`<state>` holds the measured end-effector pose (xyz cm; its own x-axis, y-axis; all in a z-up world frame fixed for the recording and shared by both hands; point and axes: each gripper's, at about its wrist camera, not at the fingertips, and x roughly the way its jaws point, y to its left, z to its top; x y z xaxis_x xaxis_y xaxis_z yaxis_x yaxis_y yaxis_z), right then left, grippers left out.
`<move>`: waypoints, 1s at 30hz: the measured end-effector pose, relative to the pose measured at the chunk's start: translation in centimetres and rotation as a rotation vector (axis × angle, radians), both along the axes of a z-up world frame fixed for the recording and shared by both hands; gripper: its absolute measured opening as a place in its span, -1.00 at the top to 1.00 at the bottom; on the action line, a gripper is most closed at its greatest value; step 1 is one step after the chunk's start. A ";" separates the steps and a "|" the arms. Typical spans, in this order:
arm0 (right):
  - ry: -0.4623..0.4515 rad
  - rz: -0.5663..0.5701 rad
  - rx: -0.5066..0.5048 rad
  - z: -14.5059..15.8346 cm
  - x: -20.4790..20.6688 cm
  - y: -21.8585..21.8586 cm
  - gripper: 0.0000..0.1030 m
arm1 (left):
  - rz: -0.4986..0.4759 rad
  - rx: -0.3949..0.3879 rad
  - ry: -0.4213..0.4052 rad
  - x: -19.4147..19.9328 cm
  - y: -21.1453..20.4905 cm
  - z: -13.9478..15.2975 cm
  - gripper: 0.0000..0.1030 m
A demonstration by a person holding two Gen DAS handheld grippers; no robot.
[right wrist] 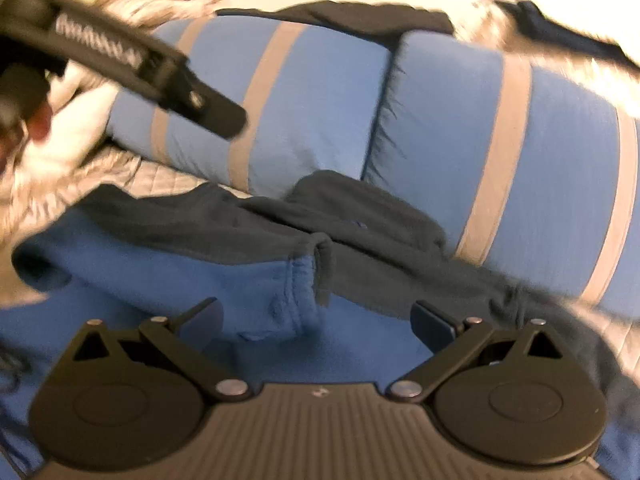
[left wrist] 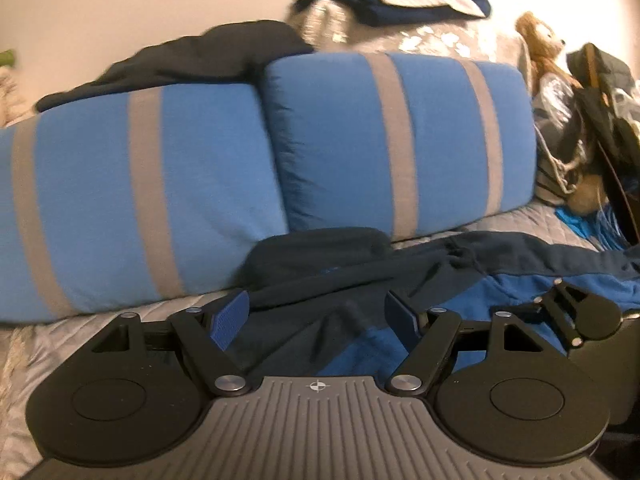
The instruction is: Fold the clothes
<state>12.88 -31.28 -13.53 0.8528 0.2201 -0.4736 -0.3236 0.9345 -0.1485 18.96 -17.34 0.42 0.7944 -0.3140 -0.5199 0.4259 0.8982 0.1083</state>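
Note:
A two-tone garment (left wrist: 500, 276), navy in its upper part and bright blue below, lies spread on the grey quilted bedspread (left wrist: 48, 340) in front of the pillows. My left gripper (left wrist: 316, 318) hovers low over its navy part, open, with blue pads (left wrist: 230, 318) well apart and nothing pinched. My right gripper (right wrist: 319, 322) is open too, just above a rumpled blue fold (right wrist: 298, 280) at the colour seam, with its fingers clear of the cloth. It also shows side-on as the right gripper (left wrist: 560, 300) in the left wrist view.
Two blue pillows with grey stripes (left wrist: 400, 140) stand against the wall right behind the garment. A dark garment (left wrist: 200, 56) lies on top of them and another navy-and-grey one (left wrist: 400, 0) farther back. A stuffed bear (left wrist: 540, 44) and dark clothes (left wrist: 608, 92) crowd the right.

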 end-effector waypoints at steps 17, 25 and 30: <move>-0.168 0.406 -0.662 -3.5 -2.3 5.0 -0.78 | 0.181 0.019 0.021 -4.1 12.4 -2.6 -0.45; -0.277 0.533 -0.969 -6.4 -1.2 6.0 -0.55 | 0.225 0.007 0.075 -5.2 15.5 -5.0 -0.45; -0.332 0.584 -1.088 -8.5 -0.7 6.3 -0.50 | 0.230 -0.008 0.100 -5.5 16.6 -6.1 -0.45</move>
<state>12.14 -24.96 -21.99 0.8724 0.2352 -0.4284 -0.4436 0.0131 -0.8961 13.46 -0.71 -5.68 0.7901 -0.1357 -0.5977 0.2186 0.9734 0.0680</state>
